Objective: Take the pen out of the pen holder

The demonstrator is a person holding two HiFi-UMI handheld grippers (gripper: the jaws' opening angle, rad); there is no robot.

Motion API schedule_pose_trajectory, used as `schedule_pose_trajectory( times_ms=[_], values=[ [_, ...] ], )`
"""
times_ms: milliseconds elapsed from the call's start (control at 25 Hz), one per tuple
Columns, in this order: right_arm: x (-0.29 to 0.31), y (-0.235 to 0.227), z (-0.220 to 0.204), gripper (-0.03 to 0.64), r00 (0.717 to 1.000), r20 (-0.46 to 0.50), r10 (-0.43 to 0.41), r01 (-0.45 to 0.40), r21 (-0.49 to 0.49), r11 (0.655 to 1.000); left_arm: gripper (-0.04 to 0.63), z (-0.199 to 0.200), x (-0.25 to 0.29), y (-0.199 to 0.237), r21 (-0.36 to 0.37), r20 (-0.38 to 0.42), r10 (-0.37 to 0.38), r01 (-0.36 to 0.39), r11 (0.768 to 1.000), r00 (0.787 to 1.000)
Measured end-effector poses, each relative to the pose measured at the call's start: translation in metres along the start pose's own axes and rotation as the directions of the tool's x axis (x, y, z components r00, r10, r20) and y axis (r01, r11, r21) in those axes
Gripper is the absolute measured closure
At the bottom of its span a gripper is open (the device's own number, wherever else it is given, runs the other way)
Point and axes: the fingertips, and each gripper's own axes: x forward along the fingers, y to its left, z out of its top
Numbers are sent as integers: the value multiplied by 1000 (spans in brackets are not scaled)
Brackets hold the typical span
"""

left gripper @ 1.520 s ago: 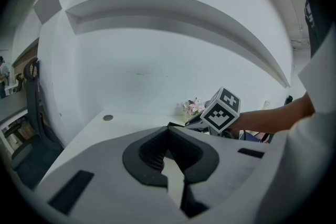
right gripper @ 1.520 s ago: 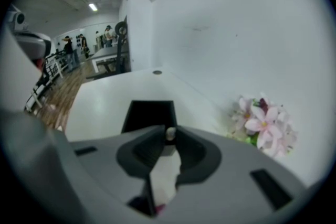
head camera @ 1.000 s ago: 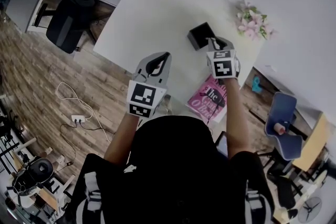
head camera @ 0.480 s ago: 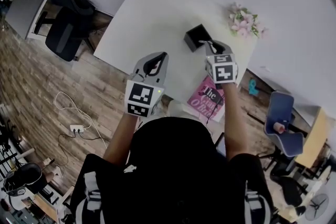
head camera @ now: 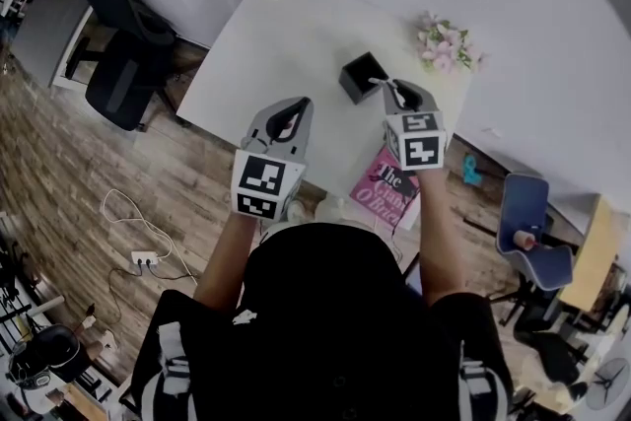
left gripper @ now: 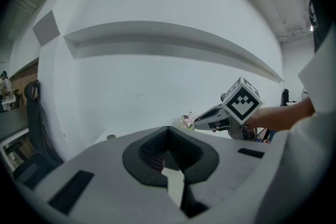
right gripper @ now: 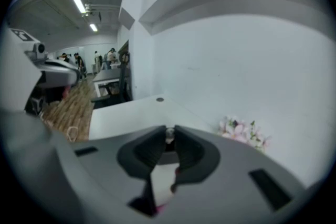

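Extraction looks nearly done: the right gripper (head camera: pixel 394 89) pinches the slim pen (head camera: pixel 377 81) just above the black pen holder (head camera: pixel 355 79) on the white desk (head camera: pixel 286 44), seemingly clear of it, while the left gripper (head camera: pixel 302 105) hovers closed and empty, leaving only carrying it away.

Both forearms stretch forward side by side, tools angled slightly downward. The left tool (head camera: pixel 299 104) is closed and empty; the right tool (head camera: pixel 392 87) pinches a pen (head camera: pixel 377 81).
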Motion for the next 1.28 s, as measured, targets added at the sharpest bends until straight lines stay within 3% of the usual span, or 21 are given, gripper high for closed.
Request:
schedule_pose_trajectory(
  times_ms=[160, 480, 760, 1280],
  values=[
    [-18, 0, 14, 541, 998, 53, -15, 15, -9, 1000, 575, 11, -3, 1, -15, 31, -3, 3, 1000, 1000],
    [-57, 1, 39, 541, 989, 140, -54, 53, 10, 999, 575, 30, -10, 5, 26, 75, -3, 1, 1000, 997],
    [-85, 8, 62, 541, 969, 236, -65, 53, 57, 997, 575, 46, -16, 9, 64, 94, 9, -15, 998, 996],
    [-115, 9, 90, 541, 935, 336, -115, 108, 38, 993, 575, 85, -26, 7, 93, 183, -19, 2, 996, 983]
  ],
)
